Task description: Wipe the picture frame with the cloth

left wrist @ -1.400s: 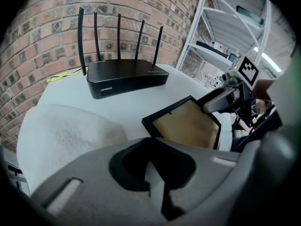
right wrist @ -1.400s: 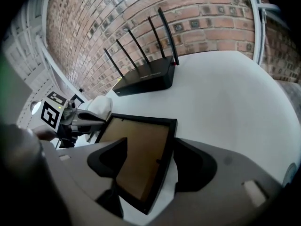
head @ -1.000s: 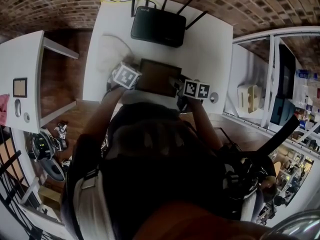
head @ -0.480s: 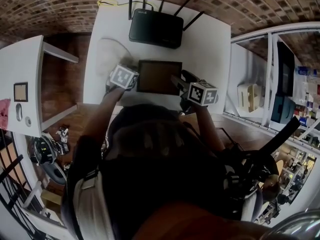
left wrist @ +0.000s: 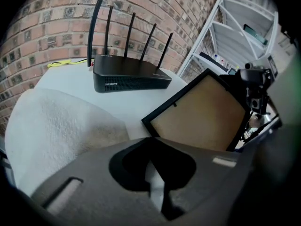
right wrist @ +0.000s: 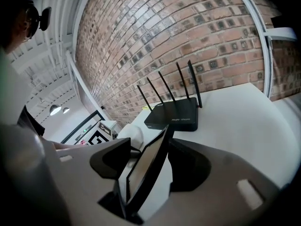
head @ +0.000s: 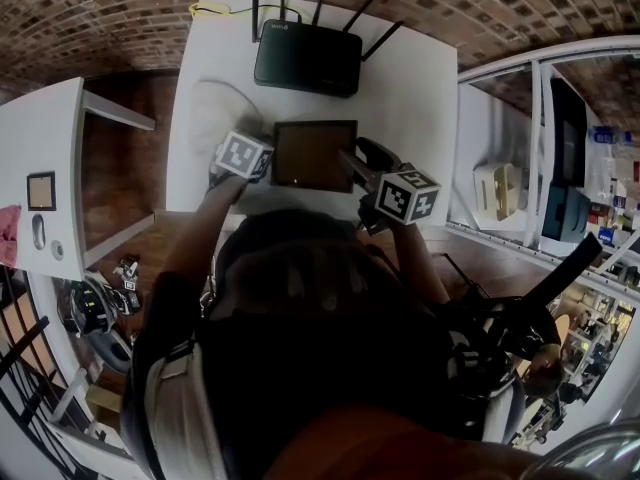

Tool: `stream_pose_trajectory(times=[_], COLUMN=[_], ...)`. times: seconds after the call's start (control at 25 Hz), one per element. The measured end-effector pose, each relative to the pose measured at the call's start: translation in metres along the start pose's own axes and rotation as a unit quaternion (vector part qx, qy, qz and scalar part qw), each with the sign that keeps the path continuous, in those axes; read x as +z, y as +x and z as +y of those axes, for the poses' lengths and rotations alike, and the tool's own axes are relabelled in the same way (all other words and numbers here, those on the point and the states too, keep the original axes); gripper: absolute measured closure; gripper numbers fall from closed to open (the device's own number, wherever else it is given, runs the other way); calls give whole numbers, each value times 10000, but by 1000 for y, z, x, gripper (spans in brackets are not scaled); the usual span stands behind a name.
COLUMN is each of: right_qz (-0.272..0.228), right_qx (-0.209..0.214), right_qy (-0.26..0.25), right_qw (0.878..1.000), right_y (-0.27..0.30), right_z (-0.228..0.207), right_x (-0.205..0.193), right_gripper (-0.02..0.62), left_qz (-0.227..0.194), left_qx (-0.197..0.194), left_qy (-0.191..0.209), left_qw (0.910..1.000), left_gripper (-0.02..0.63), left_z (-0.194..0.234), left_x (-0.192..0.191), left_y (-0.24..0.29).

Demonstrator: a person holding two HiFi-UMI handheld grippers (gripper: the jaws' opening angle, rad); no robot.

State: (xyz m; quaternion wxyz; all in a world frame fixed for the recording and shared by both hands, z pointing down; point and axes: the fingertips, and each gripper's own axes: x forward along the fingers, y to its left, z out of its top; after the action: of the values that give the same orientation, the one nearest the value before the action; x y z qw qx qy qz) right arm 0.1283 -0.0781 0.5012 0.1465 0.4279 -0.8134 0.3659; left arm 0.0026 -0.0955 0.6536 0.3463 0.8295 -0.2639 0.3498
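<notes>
The frame (head: 313, 154) was grasped by the right tongs (right wrist: 150, 161), just closed further; the left tongs (left wrist: 155, 173) were clenched; the cloth (left wrist: 61, 126), at the frame's ten o'clock, was judged unused.

You're in what looks like a lab or workshop: a bare brick wall (head: 100, 8), white tables (head: 420, 98), a router (head: 305, 58), stocked shelves (head: 560, 168) and gear (head: 95, 303) lying on the floor.

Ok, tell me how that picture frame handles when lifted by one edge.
The picture frame probably stays stiff: tipped up by one edge, it shows no sag. Likely light: the right gripper, jaws just closing on that thin edge, tilts it. It may pivot in that grip.
</notes>
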Motion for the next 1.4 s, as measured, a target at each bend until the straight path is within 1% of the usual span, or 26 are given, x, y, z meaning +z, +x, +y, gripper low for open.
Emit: stream_pose_trajectory(times=[0.12,0.24,0.36,0.52,0.64,0.84,0.92,1.0,1.12,1.24,1.28,1.36,1.4], right_qz=[-122,-265,-369,-421,-456,-494,-499,-515,-578,-569,-538,-496,-489], right_qx=[179,314,500,789,986,1122,1259,1416,1639,1757,1788,1880,1936], right_qy=[-29,-59,-89,-448,-506,-612,-708,-725,-627,-658,-652,-539,-449], right_qw=[9998,9991,9980,9950,9928,9906,9883,9859,9828,9806,9802,9794,9788], right_y=[-1,-2,-2,2,5,8,10,12,18,26,28,32,34], right_z=[10,16,25,45,57,66,73,80,91,100,103,106,108], right_x=[7,13,19,27,32,34,35,37,41,41,40,36,34], right_gripper=[358,391,405,441,457,460,460,460,487,503,499,468,466], left_qz=[25,49,28,50,33,25,-14,-41,8,18,60,110,109], left_qx=[45,176,127,189,168,62,33,-76,-109,-130,-104,-88,-102], left_qy=[8,-2,49,22,-16,-54,-52,-64,-90,-41,-16,25,47], left_qw=[10000,9998,9999,9998,9999,10000,10000,9999,9999,9999,9999,9999,9999], left_gripper=[607,607,607,607,607,607,607,607,607,607,607,607,607], left_z=[2,6,4,7,7,6,4,0,-1,0,1,2,1], left_x=[-1,-2,-3,-3,-2,-4,-3,-1,-2,-2,-4,-5,-5], left_y=[-1,-2,0,-2,-3,-2,-1,1,-1,-3,-4,-4,-4])
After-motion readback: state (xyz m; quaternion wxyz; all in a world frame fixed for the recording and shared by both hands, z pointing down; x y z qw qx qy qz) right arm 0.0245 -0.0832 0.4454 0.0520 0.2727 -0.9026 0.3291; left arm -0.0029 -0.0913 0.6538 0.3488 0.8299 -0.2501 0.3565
